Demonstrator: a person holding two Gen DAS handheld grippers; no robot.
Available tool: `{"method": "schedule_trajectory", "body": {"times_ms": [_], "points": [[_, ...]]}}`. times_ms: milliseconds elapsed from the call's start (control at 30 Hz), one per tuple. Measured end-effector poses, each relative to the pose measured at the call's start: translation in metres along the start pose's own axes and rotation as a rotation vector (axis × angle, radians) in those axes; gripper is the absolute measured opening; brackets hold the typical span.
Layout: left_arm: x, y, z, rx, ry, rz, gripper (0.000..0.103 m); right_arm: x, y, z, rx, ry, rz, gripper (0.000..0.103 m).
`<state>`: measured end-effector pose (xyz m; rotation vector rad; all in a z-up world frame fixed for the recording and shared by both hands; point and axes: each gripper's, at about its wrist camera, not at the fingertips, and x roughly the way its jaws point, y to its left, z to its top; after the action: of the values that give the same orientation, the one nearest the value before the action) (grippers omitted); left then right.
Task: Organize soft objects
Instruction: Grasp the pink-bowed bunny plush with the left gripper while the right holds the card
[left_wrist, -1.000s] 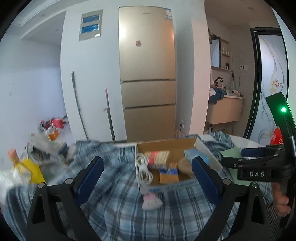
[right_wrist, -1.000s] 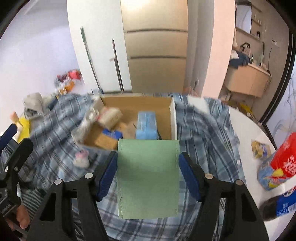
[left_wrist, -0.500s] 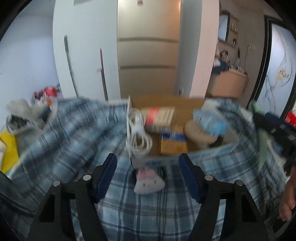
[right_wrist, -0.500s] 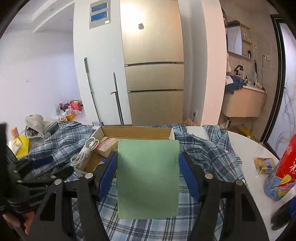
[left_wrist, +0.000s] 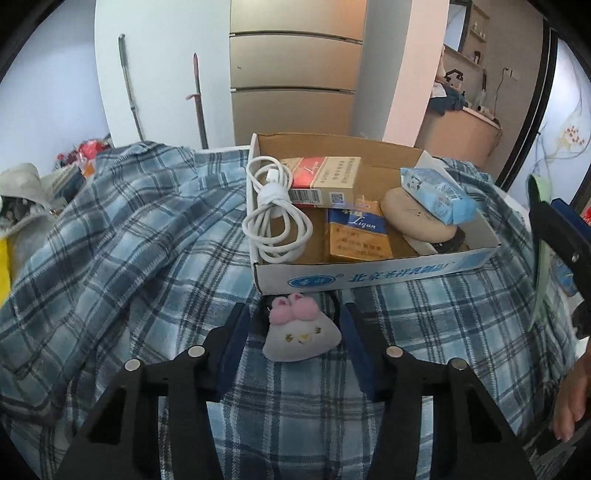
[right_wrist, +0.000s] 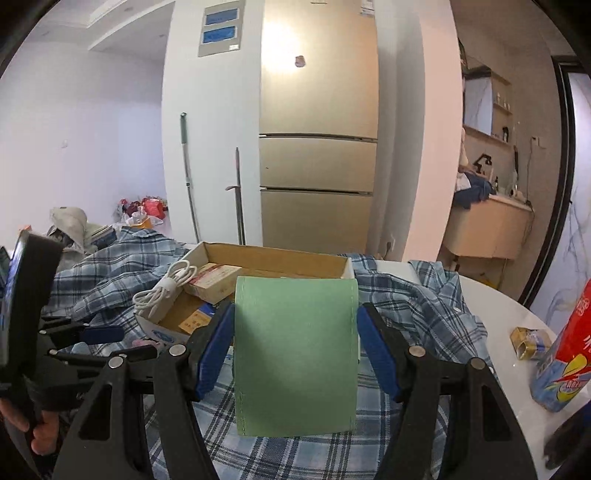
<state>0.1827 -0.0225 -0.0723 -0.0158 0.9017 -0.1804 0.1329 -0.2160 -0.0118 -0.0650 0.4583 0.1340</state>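
We find the left gripper (left_wrist: 291, 328) spread, fingers either side of the plush (left_wrist: 301, 334) at lower centre, just below the box (left_wrist: 369, 275). Right gripper (right_wrist: 295, 347) pinches the green cloth (right_wrist: 295, 354), centre frame. Step in hand, we judge: plush pickup. Next: close, lift w/o snagging the shirt (left_wrist: 129, 236).

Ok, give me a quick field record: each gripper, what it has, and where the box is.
left gripper: open, fingers either side of plush toy, not yet closed
right gripper: shut on green cloth
box: on plaid blanket, just beyond the toy
box contents: white cable, cartons, tissue pack
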Motion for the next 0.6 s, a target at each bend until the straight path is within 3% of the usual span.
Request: {"method": "schedule_trajectory", "body": {"times_ms": [200,300,500,600], "points": [[0.010,-0.001,0.000,0.007,0.050,-0.010,0.053,-0.003,0.005,-0.001,-0.027,-0.014,0.003,0.067],[0.014,-0.001,-0.001,0.008,0.069,-0.017,0.042,-0.002,0.004,-0.001,-0.023,-0.009,0.001,0.067],[0.000,-0.004,-0.003,0.015,-0.001,-0.006,0.039,-0.001,0.003,-0.001,-0.022,-0.006,-0.001,0.067],[-0.015,-0.007,-0.004,0.032,-0.074,0.000,0.039,-0.005,0.001,-0.001,-0.016,-0.029,-0.001,0.067]]}}
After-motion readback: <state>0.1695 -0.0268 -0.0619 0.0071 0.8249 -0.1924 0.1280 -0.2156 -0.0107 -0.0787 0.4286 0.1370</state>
